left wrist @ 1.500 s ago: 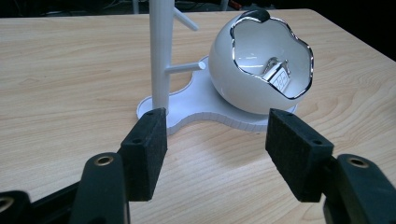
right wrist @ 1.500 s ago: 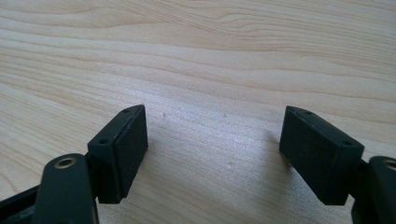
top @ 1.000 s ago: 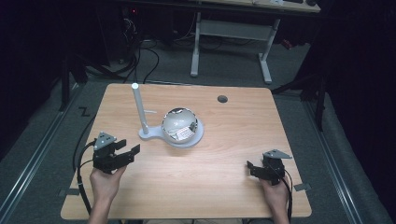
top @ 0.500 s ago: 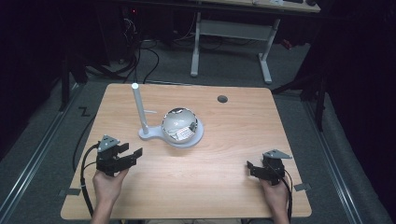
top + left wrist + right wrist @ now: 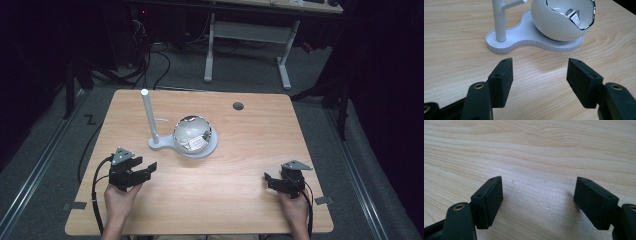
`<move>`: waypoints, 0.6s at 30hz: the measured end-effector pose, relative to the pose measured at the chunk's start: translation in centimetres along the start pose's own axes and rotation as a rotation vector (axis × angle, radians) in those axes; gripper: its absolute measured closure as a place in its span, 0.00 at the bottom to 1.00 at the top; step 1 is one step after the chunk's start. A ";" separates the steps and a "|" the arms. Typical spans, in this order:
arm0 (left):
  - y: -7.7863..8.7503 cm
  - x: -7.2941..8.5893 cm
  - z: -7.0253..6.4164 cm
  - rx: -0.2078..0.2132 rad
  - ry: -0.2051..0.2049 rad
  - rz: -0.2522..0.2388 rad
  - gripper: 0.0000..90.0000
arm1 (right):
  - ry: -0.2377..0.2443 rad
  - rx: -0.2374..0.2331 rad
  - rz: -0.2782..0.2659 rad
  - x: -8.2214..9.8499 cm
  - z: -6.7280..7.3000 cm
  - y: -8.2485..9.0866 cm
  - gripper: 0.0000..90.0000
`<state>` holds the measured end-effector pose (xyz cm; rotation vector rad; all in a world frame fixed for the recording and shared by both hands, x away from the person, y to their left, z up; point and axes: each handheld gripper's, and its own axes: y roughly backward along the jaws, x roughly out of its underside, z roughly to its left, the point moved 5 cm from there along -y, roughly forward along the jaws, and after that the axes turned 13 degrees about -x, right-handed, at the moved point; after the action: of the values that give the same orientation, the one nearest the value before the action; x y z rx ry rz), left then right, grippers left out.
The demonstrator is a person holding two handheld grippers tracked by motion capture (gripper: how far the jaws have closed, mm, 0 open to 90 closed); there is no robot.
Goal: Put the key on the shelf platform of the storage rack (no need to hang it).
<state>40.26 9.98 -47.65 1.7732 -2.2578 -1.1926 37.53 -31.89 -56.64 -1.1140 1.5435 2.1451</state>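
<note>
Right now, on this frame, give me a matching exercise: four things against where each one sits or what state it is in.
Things:
1. left gripper
2. right gripper
3. white bowl
4. white post

Places or states:
A. upright on the narrow end of the white base
B. open, facing the base
C. lying on the wide end of the base
D. open, over bare wood near the table edge

Pairs: 1-B, 2-D, 3-C, 4-A

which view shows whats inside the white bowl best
The left gripper view: the white bowl is close, and a small tagged metal item shows through its chrome-rimmed opening. The high view shows the bowl small, its contents unclear. The right gripper view faces bare table.
</note>
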 end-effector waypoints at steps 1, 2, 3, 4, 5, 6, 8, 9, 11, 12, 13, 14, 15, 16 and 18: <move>-0.1 0.1 0.1 -0.002 -0.003 0.003 0.43 | 0.000 0.000 0.000 0.0 0.0 0.0 0.27; -0.2 0.3 0.1 -0.005 0.001 0.008 0.43 | 0.000 0.000 0.000 0.0 0.0 0.0 0.26; -0.3 0.4 0.2 -0.012 0.003 0.006 0.43 | -0.001 0.000 0.000 0.0 0.0 0.0 0.27; -0.4 0.5 0.3 -0.009 -0.012 0.007 0.43 | 0.000 0.000 0.000 0.0 0.0 0.0 0.26; -0.4 0.6 0.3 -0.011 -0.011 0.005 0.43 | -0.001 0.000 0.000 0.0 0.0 0.0 0.26; -0.5 0.7 0.3 -0.019 0.009 0.012 0.43 | 0.000 0.000 0.000 0.0 0.0 0.0 0.26; -0.6 0.9 0.4 -0.011 0.004 0.024 0.43 | 0.000 0.000 0.000 0.0 0.0 0.0 0.26; -0.6 0.9 0.4 -0.008 0.011 0.035 0.43 | -0.001 0.000 0.000 0.0 0.0 0.0 0.26; -0.7 1.2 0.3 -0.020 0.023 0.043 0.43 | -0.001 0.000 0.000 0.0 0.0 0.0 0.26; -0.8 1.3 0.4 -0.016 0.007 0.045 0.43 | -0.002 0.000 0.000 0.0 0.0 0.0 0.26; -0.8 1.4 0.4 -0.013 0.001 0.048 0.43 | -0.002 0.000 0.000 0.0 0.0 0.0 0.26; -0.9 1.5 0.4 -0.026 0.012 0.050 0.42 | -0.001 0.000 0.000 0.0 0.0 0.0 0.26; -1.0 1.6 0.4 -0.020 0.006 0.052 0.42 | -0.002 0.000 0.000 0.0 0.0 0.0 0.26; -1.1 1.7 0.5 -0.018 -0.002 0.051 0.42 | -0.001 0.000 0.000 0.0 0.0 0.0 0.26; -1.3 1.9 0.6 -0.021 -0.004 0.053 0.42 | -0.002 0.000 0.000 0.0 0.0 0.0 0.26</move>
<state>40.35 8.60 -49.57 1.6946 -2.2704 -1.2072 37.51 -31.88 -56.64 -1.1118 1.5427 2.1454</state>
